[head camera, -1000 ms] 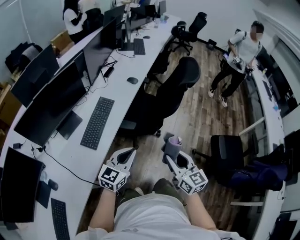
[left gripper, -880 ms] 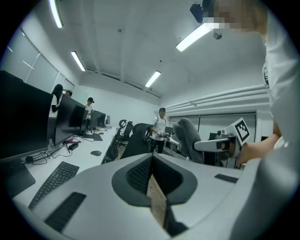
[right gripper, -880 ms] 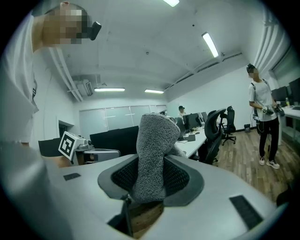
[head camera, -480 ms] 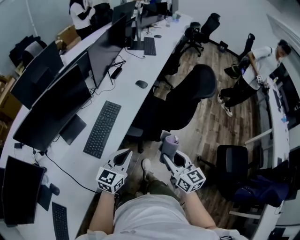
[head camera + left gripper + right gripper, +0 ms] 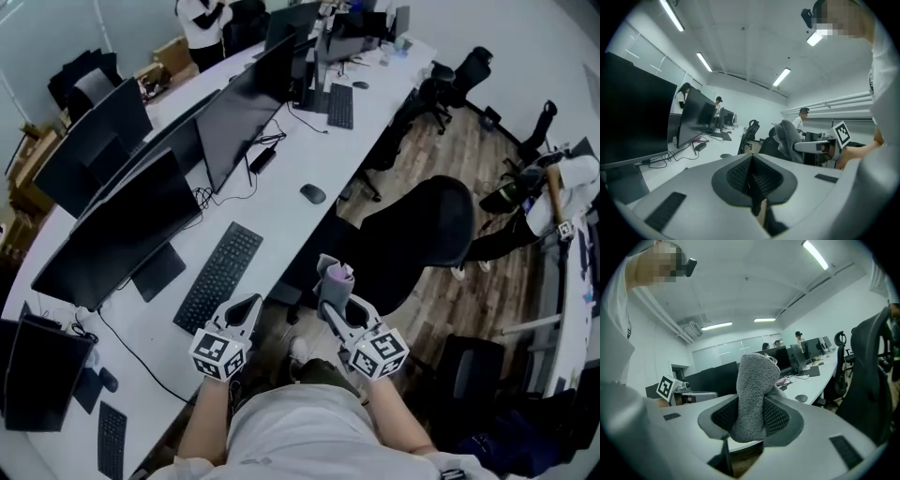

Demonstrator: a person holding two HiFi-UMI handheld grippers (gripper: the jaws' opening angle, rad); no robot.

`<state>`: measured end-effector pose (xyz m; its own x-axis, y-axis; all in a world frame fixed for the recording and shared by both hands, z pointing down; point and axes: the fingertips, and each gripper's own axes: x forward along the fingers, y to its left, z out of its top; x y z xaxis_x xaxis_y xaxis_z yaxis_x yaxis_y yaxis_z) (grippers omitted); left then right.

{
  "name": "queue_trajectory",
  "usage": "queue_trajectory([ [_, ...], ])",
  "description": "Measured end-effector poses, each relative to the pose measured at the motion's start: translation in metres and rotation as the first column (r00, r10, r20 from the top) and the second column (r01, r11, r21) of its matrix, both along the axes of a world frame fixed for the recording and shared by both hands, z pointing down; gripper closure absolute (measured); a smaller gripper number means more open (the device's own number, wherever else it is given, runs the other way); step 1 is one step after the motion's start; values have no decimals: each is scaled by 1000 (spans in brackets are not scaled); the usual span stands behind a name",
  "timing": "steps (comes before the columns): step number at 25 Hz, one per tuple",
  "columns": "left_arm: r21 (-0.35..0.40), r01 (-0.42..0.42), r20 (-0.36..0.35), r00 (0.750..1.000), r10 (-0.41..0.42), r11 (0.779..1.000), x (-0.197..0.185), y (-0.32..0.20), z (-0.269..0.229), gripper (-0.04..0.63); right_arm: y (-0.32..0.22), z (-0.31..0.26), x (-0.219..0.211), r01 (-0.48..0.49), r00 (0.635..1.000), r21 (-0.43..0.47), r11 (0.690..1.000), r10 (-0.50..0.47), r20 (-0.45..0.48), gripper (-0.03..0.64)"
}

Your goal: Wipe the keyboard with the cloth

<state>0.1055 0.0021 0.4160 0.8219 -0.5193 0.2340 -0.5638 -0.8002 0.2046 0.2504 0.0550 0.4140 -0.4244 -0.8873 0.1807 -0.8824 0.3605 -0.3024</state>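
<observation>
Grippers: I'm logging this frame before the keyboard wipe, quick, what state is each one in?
Left gripper: closed, nothing between its jaws.
Right gripper: closed on the grey cloth.

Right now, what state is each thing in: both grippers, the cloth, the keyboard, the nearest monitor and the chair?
Left gripper: shut, empty.
Right gripper: shut on the cloth.
Cloth: bunched, standing upright.
Keyboard: lying flat, untouched.
Nearest monitor: screen dark.
Chair: empty.
</observation>
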Motion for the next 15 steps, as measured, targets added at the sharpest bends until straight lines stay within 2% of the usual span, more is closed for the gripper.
queue_trajectory([
  [7, -9, 149, 26, 989, -148, 989, 0, -60, 5, 594, -77, 7, 4, 141, 990, -29, 990, -141, -5, 462],
  [15, -40, 305, 58, 951, -302, 952, -32, -90, 24, 594, -144, 27, -20, 275, 961, -73, 959, -276, 0, 462],
])
